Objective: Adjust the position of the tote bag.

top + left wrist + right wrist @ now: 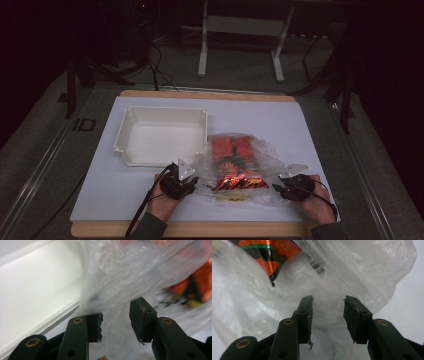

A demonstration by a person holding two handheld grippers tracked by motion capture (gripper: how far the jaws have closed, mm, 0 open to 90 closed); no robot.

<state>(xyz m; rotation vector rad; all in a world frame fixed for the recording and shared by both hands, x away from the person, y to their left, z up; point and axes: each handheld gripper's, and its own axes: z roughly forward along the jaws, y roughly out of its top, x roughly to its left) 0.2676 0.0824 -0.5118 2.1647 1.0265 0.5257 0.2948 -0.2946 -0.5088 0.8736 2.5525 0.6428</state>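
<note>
A clear plastic bag [240, 167] holding an orange snack packet [234, 160] lies on the white sheet [300, 130], just at 3 o'clock of the white tray [162, 135]. The packet's long axis runs from 12 to 6 o'clock. The left gripper [192, 186] at the bag's 9 o'clock edge and the right gripper [276, 190] at its 4 o'clock edge both stand part open, film between their pads, not pinched.

The clear plastic bag [140, 272] is blurred in the left gripper view, veiling the orange packet [235, 162].
</note>
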